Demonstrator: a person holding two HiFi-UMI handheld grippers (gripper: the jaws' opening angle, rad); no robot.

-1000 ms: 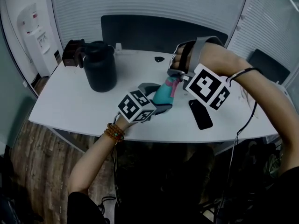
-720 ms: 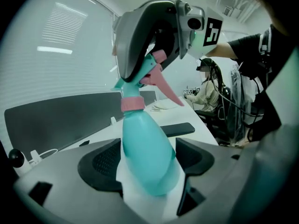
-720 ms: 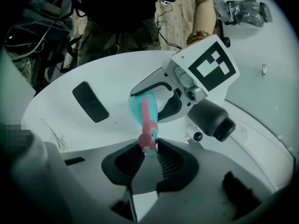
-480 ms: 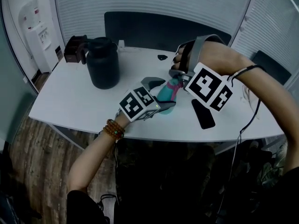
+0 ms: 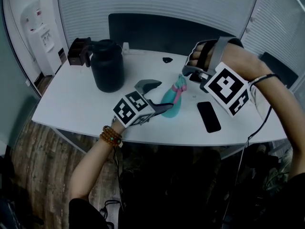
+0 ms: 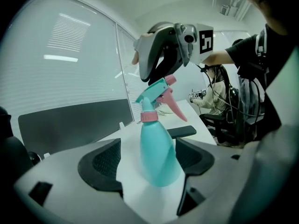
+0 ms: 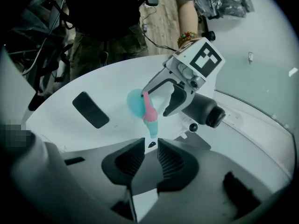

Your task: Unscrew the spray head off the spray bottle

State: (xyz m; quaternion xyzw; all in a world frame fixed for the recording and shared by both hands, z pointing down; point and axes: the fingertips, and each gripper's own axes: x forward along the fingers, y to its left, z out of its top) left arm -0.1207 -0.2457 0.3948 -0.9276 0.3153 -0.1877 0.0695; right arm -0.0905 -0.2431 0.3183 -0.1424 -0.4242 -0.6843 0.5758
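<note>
A black lidded jug (image 5: 107,67) stands far left on the white tabletop (image 5: 66,104). The left tool (image 5: 161,95) gapes around the upright teal plastic spray bottle (image 5: 171,105), its pads not pressing. The right tool (image 7: 150,147), narrowly parted and empty, hovers over the pink-and-teal spray head (image 5: 179,86).

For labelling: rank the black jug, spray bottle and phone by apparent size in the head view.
1. black jug
2. spray bottle, partly hidden
3. phone, only slightly smaller-looking than the bottle
</note>
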